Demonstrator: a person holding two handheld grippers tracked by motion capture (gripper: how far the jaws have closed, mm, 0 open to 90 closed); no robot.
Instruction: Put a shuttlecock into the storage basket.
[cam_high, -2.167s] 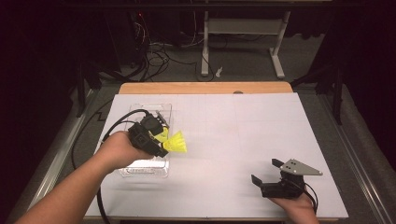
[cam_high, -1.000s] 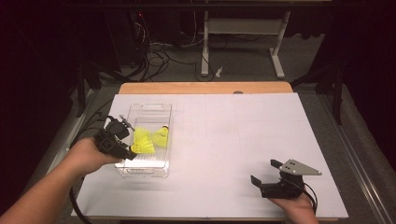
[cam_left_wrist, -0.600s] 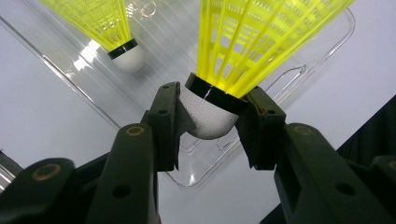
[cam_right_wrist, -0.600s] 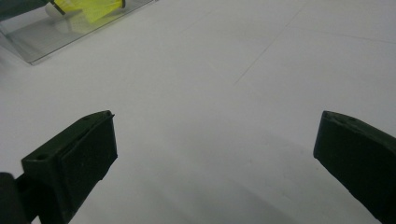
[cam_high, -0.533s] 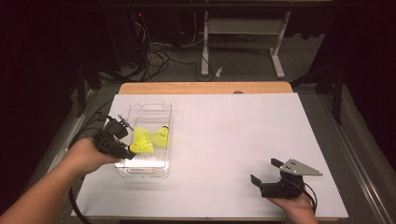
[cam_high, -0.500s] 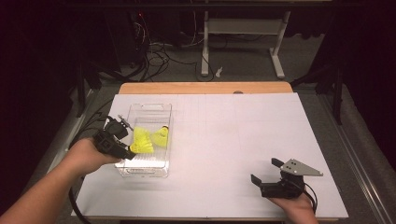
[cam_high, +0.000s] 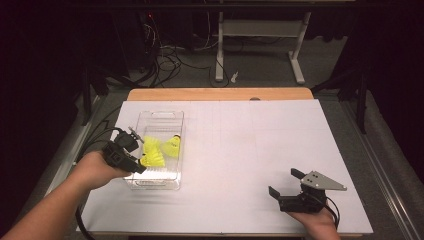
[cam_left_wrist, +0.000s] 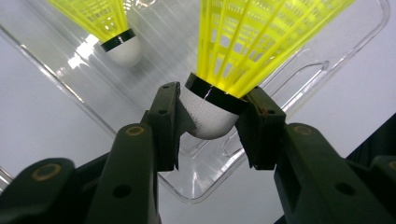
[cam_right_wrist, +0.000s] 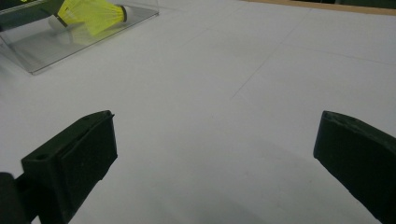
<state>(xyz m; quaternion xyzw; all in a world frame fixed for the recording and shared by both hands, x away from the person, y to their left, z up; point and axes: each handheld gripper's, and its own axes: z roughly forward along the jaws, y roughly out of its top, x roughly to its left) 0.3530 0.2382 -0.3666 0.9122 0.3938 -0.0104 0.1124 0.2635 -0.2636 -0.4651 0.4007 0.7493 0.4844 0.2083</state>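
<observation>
My left gripper (cam_high: 135, 152) reaches into the clear plastic box (cam_high: 161, 114) from its left side. It is shut on the white cork of a yellow shuttlecock (cam_left_wrist: 208, 116), whose skirt points away over the box floor (cam_left_wrist: 299, 70). The held shuttlecock (cam_high: 150, 156) lies low in the box. Another yellow shuttlecock (cam_high: 172, 145) lies in the box beside it, and the left gripper view shows it (cam_left_wrist: 119, 44) at upper left. My right gripper (cam_high: 285, 182) rests near the table's front right, open with nothing between its jaws (cam_right_wrist: 215, 154).
A white sheet (cam_high: 250, 150) covers the table, with a wooden strip (cam_high: 220, 94) along the far edge. Desk legs and cables stand on the dark floor (cam_high: 225, 60) beyond. The right gripper view has the box (cam_right_wrist: 37, 51) and a shuttlecock (cam_right_wrist: 93, 14) far at upper left.
Since the earliest frame my left hand has drawn back left, from the box's right side to its left wall, still gripping the shuttlecock. Over the last second nothing visibly moved.
</observation>
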